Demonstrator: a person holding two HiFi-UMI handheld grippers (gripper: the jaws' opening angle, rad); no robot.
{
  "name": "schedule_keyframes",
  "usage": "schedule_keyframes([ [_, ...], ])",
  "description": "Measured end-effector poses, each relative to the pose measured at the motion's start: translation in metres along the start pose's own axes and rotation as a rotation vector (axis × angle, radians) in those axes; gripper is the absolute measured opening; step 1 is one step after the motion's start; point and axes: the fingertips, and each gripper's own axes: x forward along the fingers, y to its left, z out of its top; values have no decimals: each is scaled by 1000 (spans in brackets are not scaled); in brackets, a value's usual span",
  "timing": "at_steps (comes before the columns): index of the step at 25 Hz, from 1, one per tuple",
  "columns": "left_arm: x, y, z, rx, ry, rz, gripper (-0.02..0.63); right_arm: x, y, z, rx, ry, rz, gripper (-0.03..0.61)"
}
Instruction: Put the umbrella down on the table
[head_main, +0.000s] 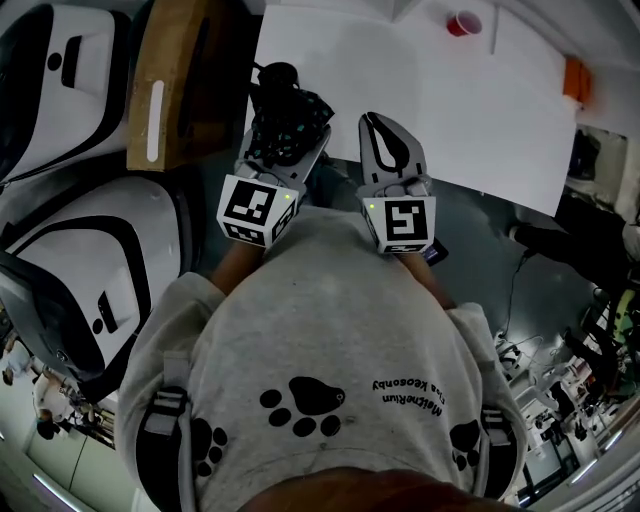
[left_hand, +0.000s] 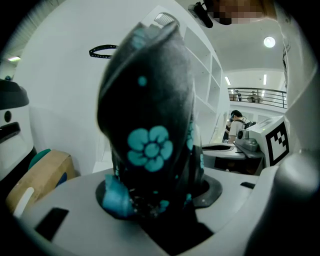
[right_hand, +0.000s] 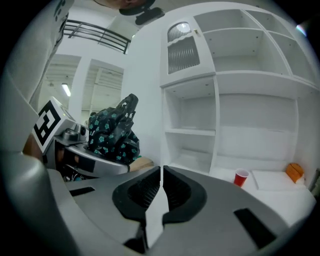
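Note:
A folded umbrella, black with teal flowers, stands upright in my left gripper, which is shut on it near the table's near left edge. In the left gripper view the umbrella fills the middle and hides the jaw tips of the left gripper. My right gripper hangs beside it on the right, over the edge of the white table. The right gripper has its jaws shut with nothing between them. From there the umbrella shows at the left.
A red cup stands at the table's far side, and an orange object at its right edge. A cardboard box and white machine housings crowd the left. White shelves rise behind the red cup.

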Motion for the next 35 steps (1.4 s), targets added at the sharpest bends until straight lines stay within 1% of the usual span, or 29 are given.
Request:
schedule_keyframes([
  [3, 7, 5, -10, 9, 26, 2, 241, 10, 2, -11, -19, 12, 19, 40],
  [7, 17, 11, -30, 4, 79, -3, 241, 21, 4, -32, -44, 62, 43, 40],
  [14, 32, 22, -61, -20, 156, -10, 241, 36, 6, -67, -19, 151, 103, 40],
  [20, 44, 26, -82, -41, 213, -15, 241, 43, 1, -89, -20, 201, 98, 40],
  [27, 59, 32, -106, -74, 315, -13, 241, 53, -2, -106, -16, 243, 104, 40],
  [30, 69, 32, -113, -82, 354, -14, 241, 55, -10, -113, -13, 257, 93, 40],
  [35, 75, 38, -126, -97, 412, -24, 241, 62, -10, -122, 2, 283, 90, 38],
])
